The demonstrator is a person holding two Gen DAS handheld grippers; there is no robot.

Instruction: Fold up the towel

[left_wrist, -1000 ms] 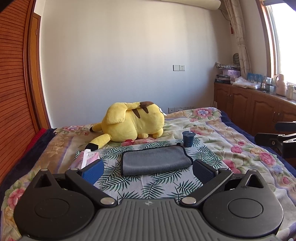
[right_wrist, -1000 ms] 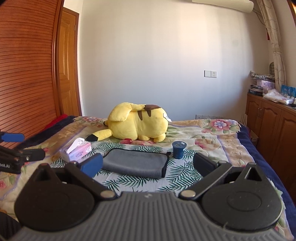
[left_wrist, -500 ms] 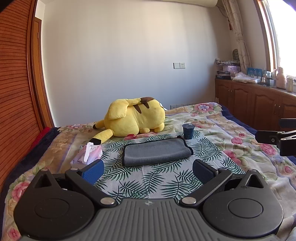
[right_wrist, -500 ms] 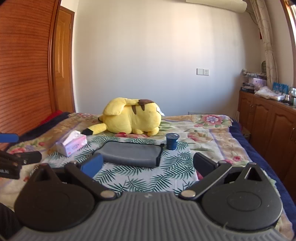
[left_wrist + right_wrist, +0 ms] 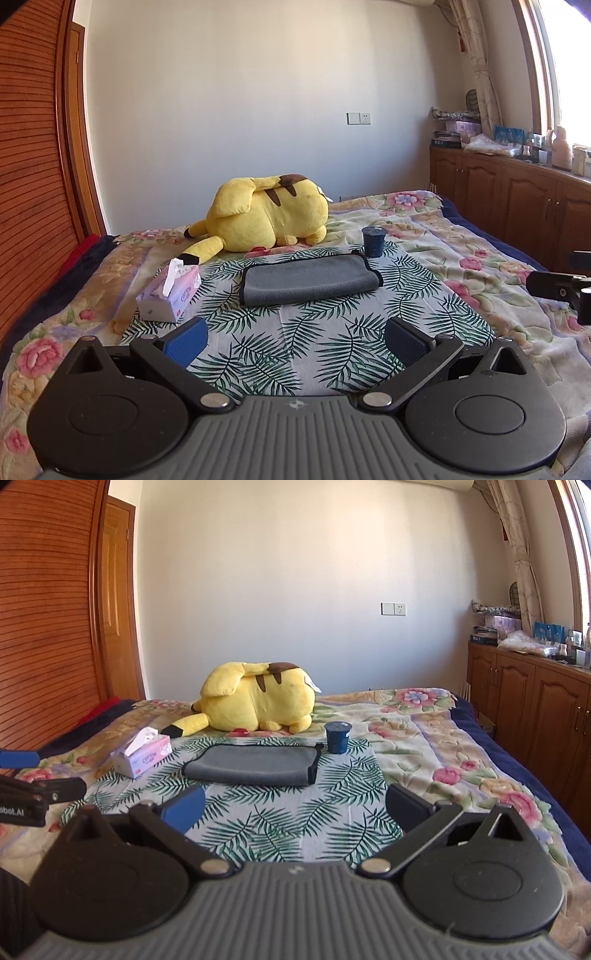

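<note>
A grey towel (image 5: pixel 308 278) with a dark hem lies folded flat on the leaf-print cloth (image 5: pixel 295 343) on the bed; it also shows in the right wrist view (image 5: pixel 251 764). My left gripper (image 5: pixel 295 341) is open and empty, well back from the towel and above the cloth. My right gripper (image 5: pixel 293 808) is open and empty, also short of the towel. The right gripper shows at the right edge of the left wrist view (image 5: pixel 561 291). The left gripper shows at the left edge of the right wrist view (image 5: pixel 33 786).
A yellow plush toy (image 5: pixel 266 218) lies behind the towel. A dark blue cup (image 5: pixel 373 242) stands at the towel's far right corner. A pink tissue box (image 5: pixel 170 291) sits to its left. Wooden cabinets (image 5: pixel 517 206) line the right wall, a wooden wardrobe (image 5: pixel 33 166) the left.
Both grippers have pulled back and risen from the towel, which looks farther off. The jaws stay open and the towel has not moved.
</note>
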